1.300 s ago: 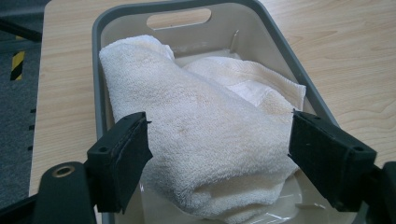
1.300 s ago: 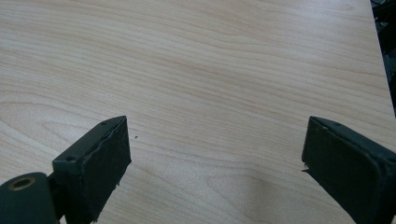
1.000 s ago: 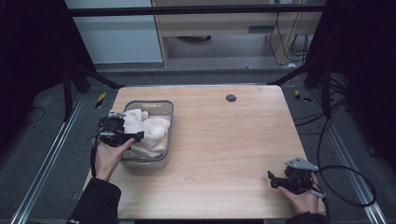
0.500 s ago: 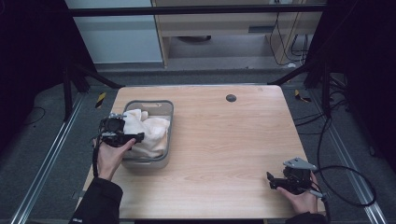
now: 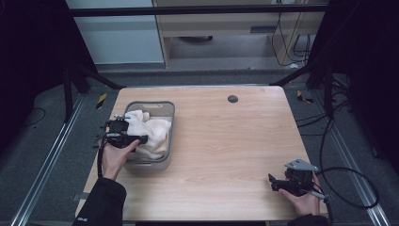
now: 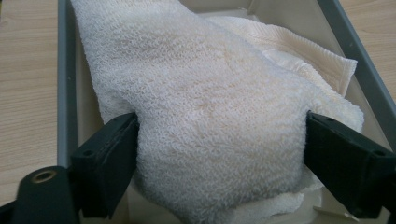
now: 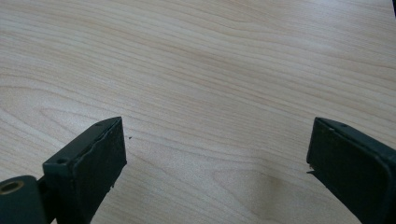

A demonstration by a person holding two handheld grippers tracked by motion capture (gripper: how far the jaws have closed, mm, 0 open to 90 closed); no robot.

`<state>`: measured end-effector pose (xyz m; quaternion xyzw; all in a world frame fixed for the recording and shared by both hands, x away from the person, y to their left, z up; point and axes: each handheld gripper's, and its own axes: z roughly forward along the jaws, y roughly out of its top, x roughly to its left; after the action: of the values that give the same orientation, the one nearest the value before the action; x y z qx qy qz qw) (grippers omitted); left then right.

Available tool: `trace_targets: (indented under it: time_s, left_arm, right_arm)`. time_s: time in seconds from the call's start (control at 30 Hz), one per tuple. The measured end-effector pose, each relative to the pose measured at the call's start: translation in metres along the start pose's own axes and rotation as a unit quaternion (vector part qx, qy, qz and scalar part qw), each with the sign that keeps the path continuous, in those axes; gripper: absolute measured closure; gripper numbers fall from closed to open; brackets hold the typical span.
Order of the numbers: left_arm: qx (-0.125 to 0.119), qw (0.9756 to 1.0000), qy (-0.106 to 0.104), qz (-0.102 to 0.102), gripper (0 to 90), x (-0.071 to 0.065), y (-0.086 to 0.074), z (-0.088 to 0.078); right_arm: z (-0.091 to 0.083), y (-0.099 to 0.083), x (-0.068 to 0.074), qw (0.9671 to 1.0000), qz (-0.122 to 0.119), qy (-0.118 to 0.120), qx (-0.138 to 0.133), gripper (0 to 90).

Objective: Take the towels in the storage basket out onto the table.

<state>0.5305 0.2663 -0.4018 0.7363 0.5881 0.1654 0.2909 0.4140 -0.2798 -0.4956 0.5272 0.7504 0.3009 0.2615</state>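
Two grippers noted. Left gripper, at the frame's left, stands wide open astride a bulge of white towel in the grey bin, nothing clamped. Right gripper, lower right, gapes empty above bare table. Risk: closing pinches one loose fold, which slips free.

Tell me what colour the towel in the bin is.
Cream white; the towel shows best in the left gripper view.
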Motion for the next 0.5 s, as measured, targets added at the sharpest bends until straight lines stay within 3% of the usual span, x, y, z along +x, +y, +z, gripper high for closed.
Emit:
trace_targets:
  time_s: [0.17,0.33,0.37,0.5]
  left_arm:
    - [0.003,1.0,0.005,0.008,20.6,-0.0003,-0.0013,0.0025]
    - [0.002,1.0,0.005,0.0,36.3,0.0041,-0.0042,0.0055]
    - [0.003,1.0,0.006,0.001,41.9,0.005,-0.0047,0.0056]
    - [0.004,0.9999,0.004,0.009,50.1,0.0062,-0.0051,0.005]
  right_arm:
    - [0.0001,0.0,0.0,1.0,-0.001,0.0,0.0,4.9]
    - [0.0003,-0.0002,0.0008,1.0,-0.001,0.002,0.001,5.2]
    - [0.0003,-0.0002,0.0007,1.0,0.0,0.002,0.001,5.3]
    - [0.0003,-0.0002,0.0007,1.0,-0.001,0.003,0.001,5.5]
